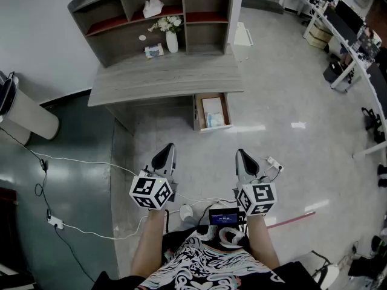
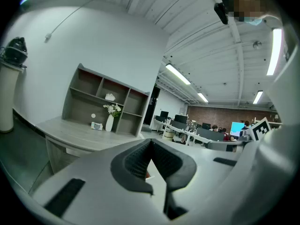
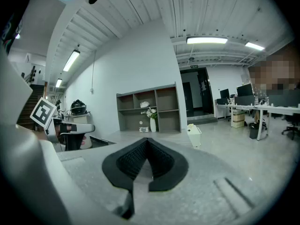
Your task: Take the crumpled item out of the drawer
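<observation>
Grey office floor (image 1: 290, 101) spreads below us; at 12 o'clock the desk's (image 1: 163, 77) open drawer (image 1: 198, 110) holds a crumpled item (image 1: 215, 121). Our left gripper (image 1: 169, 150) and right gripper (image 1: 241, 154) hover well short, jaws closed, empty.

- no word, brand or number can be read in any view.
- the left marker cube (image 1: 151, 191) and the right marker cube (image 1: 256, 198) bear only black-and-white square patterns, no letters.
- the small screen (image 1: 224, 217) at the person's waist glows blue; its writing is too small to read.
- the sign (image 3: 194, 66) over the doorway is too small to read.
</observation>
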Demonstrator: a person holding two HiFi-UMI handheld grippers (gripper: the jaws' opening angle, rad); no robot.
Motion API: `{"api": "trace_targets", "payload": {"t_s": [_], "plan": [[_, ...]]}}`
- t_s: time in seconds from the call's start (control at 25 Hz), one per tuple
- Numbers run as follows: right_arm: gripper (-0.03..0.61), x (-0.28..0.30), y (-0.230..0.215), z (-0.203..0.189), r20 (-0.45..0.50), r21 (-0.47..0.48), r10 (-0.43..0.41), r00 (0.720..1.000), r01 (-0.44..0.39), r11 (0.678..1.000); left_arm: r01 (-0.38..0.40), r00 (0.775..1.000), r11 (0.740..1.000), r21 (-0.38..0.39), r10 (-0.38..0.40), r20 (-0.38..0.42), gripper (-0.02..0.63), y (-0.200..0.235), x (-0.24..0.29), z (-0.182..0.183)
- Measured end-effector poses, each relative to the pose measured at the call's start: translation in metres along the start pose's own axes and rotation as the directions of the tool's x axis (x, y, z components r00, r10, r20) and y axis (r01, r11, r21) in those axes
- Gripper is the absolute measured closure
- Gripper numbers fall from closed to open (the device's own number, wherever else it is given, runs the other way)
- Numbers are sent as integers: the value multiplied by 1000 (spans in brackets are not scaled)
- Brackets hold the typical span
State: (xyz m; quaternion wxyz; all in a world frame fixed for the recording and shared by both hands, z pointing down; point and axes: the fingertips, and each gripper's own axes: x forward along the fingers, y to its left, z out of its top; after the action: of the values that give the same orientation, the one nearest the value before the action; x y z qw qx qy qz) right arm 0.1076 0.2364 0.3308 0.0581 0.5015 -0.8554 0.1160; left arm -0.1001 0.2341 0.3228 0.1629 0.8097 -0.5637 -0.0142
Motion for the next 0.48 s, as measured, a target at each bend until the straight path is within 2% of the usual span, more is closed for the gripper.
{"api": "trace_targets", "payload": {"t_s": [0.2, 0.48], "plan": [[575, 1, -11, 3, -11, 2, 21, 1000, -21, 1000, 56, 998, 992, -115, -53, 31, 614, -14, 11, 5], [575, 0, -23, 7, 15, -6, 79, 997, -79, 997, -9, 1000, 998, -59, 10, 13, 614, -21, 18, -1]]}}
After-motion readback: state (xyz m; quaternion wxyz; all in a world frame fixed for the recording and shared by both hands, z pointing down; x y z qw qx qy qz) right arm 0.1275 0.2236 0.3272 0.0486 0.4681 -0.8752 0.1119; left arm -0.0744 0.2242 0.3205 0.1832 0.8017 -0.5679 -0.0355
